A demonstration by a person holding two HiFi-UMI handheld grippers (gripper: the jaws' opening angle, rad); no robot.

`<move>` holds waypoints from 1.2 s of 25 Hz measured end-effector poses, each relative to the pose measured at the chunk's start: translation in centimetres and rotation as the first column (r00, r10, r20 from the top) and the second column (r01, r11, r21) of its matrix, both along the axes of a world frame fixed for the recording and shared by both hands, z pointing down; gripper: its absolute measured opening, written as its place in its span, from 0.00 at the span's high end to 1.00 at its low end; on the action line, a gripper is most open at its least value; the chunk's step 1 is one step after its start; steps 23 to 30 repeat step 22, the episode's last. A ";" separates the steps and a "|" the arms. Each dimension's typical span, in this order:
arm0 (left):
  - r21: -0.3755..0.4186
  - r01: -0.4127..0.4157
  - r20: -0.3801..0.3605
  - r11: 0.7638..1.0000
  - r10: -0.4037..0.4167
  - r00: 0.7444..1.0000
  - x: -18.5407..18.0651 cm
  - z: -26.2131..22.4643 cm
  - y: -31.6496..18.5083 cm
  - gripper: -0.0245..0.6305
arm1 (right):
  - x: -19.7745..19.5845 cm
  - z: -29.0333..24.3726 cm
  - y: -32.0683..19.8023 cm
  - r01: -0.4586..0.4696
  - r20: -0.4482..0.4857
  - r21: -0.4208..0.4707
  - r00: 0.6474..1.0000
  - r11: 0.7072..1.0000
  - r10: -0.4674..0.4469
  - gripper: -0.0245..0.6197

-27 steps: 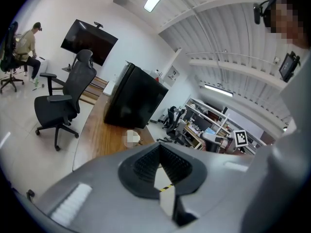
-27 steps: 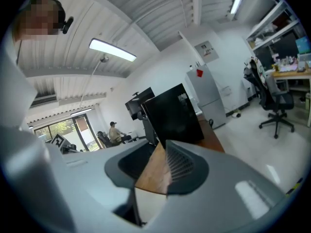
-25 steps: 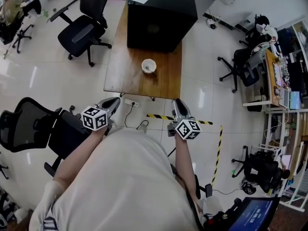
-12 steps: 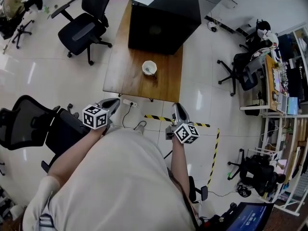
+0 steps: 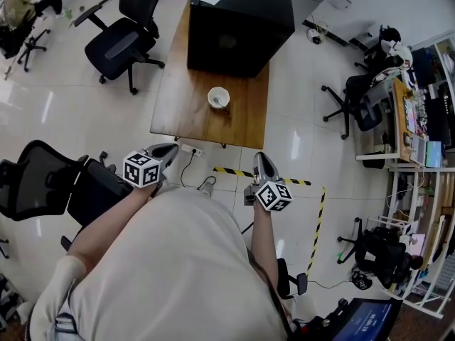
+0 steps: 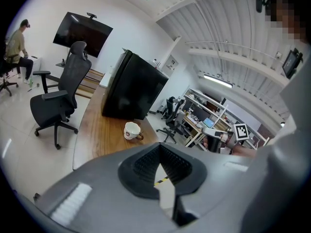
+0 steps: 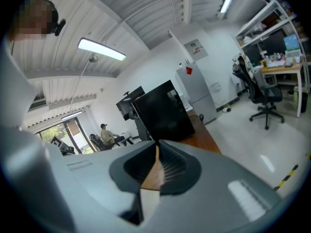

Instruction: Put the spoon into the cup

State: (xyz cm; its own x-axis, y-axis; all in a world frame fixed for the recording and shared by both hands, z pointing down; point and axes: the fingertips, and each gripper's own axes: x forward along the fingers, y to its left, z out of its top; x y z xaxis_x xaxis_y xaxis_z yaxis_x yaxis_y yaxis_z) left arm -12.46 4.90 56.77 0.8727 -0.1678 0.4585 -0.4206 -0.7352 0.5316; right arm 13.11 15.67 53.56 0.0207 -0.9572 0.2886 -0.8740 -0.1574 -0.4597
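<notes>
A white cup [image 5: 219, 97] stands on the wooden table [image 5: 178, 112], in front of a big black box [image 5: 238, 20]. In the left gripper view the cup [image 6: 131, 130] has a small brown piece at its right side; I cannot tell what that piece is, and no spoon is plainly in view. Both grippers hang over the floor short of the table's near edge. My left gripper [image 5: 170, 148] is shut, tips touching [image 6: 159, 147], nothing in it. My right gripper [image 5: 261, 155] has just been closing and is now shut [image 7: 156, 145] with nothing between the jaws.
Black office chairs stand left of the table [image 5: 121, 41] and beside me [image 5: 35, 183]. Yellow-black tape [image 5: 234, 172] and a power strip with cable [image 5: 192, 151] lie on the floor below the table edge. A person sits far left [image 5: 18, 6]. Desks and chairs crowd the right [image 5: 370, 98].
The right gripper's jaws look narrower than a second ago. Both hands keep about the same place in front of the table.
</notes>
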 end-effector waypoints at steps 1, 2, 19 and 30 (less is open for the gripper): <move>0.002 -0.005 0.001 1.000 0.005 1.000 0.2 -0.1 0.0 0.96 | 0.0 -0.1 0.0 0.003 -0.003 0.003 1.000 1.000 -0.003 0.94; 0.004 -0.009 0.001 1.000 0.009 1.000 0.5 -0.1 0.0 0.96 | 0.0 -0.2 -0.1 0.007 -0.006 0.006 1.000 1.000 -0.007 0.94; 0.042 0.035 -0.196 0.998 -0.027 0.980 4.2 -4.7 -0.5 0.96 | 0.3 -1.9 0.8 0.075 0.009 0.079 0.997 0.994 -0.076 0.96; 0.036 0.037 -0.181 0.999 -0.029 0.983 4.8 -4.4 0.0 0.96 | 0.2 -1.8 1.0 0.088 0.006 0.084 0.996 0.993 -0.089 0.96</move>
